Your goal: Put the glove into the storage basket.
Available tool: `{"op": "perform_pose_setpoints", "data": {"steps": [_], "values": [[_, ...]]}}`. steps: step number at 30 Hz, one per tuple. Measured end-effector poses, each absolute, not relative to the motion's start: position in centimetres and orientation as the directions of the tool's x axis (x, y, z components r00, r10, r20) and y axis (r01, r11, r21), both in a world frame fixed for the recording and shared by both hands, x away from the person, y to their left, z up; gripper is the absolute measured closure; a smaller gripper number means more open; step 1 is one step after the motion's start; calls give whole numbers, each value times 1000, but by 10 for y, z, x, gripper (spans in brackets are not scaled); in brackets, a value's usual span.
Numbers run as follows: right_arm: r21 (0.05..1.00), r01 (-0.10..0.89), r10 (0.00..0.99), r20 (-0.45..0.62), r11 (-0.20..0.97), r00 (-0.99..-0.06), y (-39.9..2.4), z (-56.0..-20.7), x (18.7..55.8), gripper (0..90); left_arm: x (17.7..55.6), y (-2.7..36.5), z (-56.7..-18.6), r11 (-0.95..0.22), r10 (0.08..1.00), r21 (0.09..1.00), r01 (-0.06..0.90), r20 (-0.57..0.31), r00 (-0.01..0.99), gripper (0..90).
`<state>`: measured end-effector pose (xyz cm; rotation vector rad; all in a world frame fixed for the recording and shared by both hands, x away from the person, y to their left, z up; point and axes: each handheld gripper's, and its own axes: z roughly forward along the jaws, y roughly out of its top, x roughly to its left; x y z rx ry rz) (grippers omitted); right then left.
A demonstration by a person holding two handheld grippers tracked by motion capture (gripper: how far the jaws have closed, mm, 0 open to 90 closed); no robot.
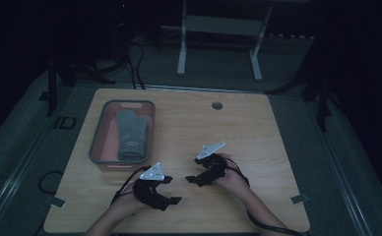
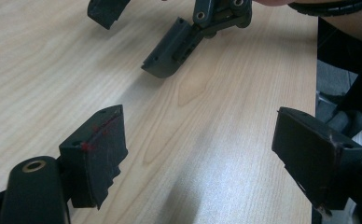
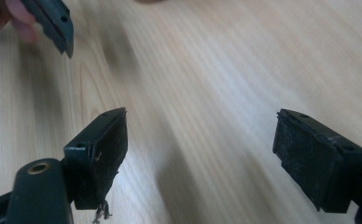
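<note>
Holding both tools low over the near half of the wooden table (image 1: pixel 258 123), you have the left gripper (image 1: pixel 168 189) and the right gripper (image 1: pixel 193 178) facing each other across a small stretch of bare wood, close together but not touching. Your left gripper's jaws stand wide apart with nothing between them, and red flecks mark one of its pads (image 2: pixel 100 154). Your right gripper's jaws are spread just as wide, also holding nothing, with its pads (image 3: pixel 105 154) worn at the edges. Nearest to your tools, off to the left, a grey-rimmed pink bin (image 1: pixel 97 142) sits on the table, its long axis running from you toward the far edge. Inside it lies a grey oven mitt (image 1: pixel 130 132), stretched the same way, fingertip end toward the far side and cuff toward you. A small label shows near the cuff, too small to read.
</note>
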<state>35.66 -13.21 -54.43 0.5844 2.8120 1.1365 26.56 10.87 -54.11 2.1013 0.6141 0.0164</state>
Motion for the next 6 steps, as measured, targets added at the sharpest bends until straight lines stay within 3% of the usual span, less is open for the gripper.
{"op": "perform_pose_setpoints", "data": {"steps": [6], "values": [[677, 324, 379, 73, 661, -923, -141, -552, 356, 164, 266, 109, -544, -437, 432, 784, 440, -247, 868, 181]]}}
